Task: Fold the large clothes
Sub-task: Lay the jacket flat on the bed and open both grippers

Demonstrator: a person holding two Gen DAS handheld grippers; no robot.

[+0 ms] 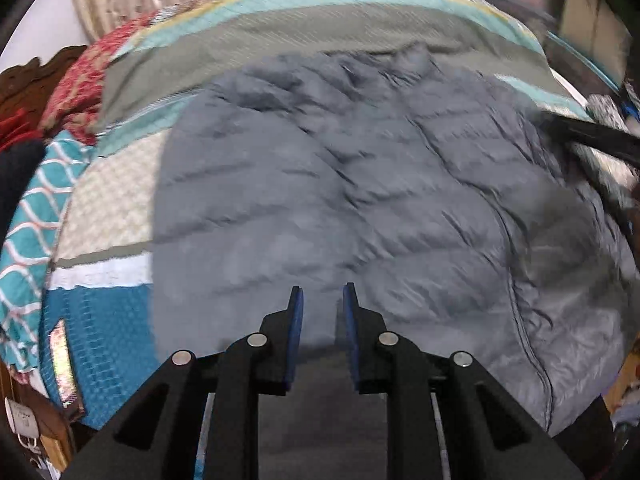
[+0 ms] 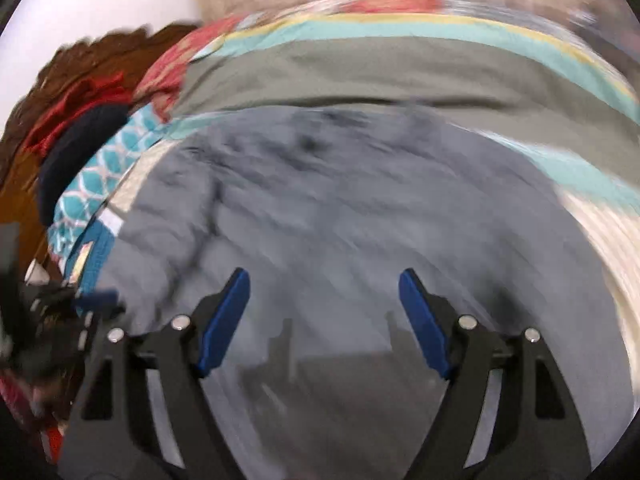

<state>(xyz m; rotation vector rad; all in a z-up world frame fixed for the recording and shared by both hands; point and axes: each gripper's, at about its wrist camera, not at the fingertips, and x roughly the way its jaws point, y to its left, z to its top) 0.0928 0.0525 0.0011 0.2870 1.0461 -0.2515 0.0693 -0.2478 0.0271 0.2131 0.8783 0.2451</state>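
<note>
From the left wrist, a grey quilted jacket [image 1: 360, 200] lies spread on a striped bedspread [image 1: 112, 208], and the left gripper [image 1: 322, 300] hangs over its near edge, drawn in to its narrowest, nothing between the blue pads. From the right wrist, badly blurred, the right gripper [image 2: 324, 280] stands spread wide above the jacket [image 2: 340, 208], holding nothing.

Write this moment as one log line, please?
item: grey puffer jacket spread on striped bedcover | left tongs: narrow gap, nothing held | right tongs: open, empty, over jacket | fold: not started
</note>
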